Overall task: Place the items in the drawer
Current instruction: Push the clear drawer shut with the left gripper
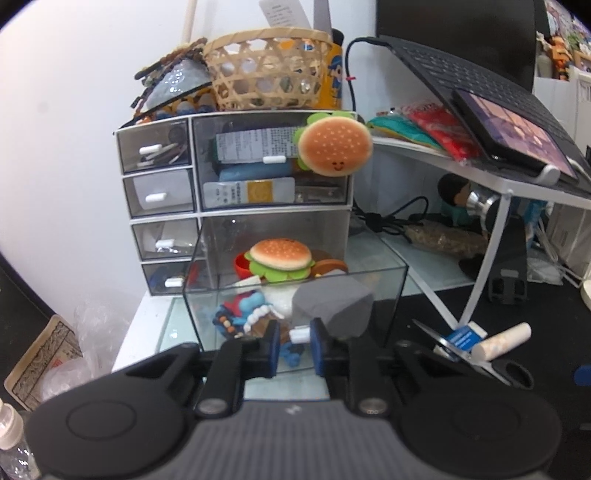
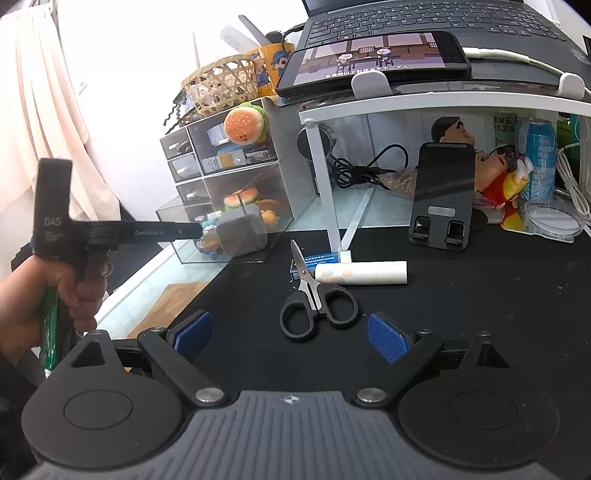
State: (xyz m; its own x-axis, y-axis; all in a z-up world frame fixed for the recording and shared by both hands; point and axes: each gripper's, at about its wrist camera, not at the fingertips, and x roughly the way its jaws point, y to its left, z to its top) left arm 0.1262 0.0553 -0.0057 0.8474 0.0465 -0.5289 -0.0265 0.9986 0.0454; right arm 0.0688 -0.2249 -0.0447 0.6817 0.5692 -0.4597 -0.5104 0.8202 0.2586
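Nearest in the left wrist view, the left gripper (image 1: 295, 341) has its blue pads drawn in narrow on the small white handle (image 1: 300, 335) at the front wall of the clear drawer (image 1: 388, 295), and the pads look to touch that handle on both sides; the drawer stands pulled well out of the organizer (image 1: 347, 229), resting over the pale glass ledge; inside it, just behind the front wall, lie a grey block (image 1: 332, 308) and a blue-and-red beaded toy (image 1: 243, 314), and farther back a plush burger (image 1: 280, 258) sits beside a red cup; a second plush burger (image 1: 334, 147) hangs at the front of the organizer's upper drawer, and a woven basket (image 1: 266, 70) stands on top; in the right wrist view the right gripper (image 2: 291, 338) hovers with its tongs spread wide and nothing between them, above the black mat (image 2: 480, 288); just beyond it lie black-handled scissors (image 2: 314, 306), their blades pointing away, and past those a white tube (image 2: 365, 272) lying across, touching a small blue box (image 2: 314, 260); to the left a hand (image 2: 48, 295) grips the other tool's handle; farther back a black phone stand (image 2: 443, 199) stands under the white shelf (image 2: 443, 99), which carries a phone (image 2: 373, 59) and a laptop (image 2: 424, 18).
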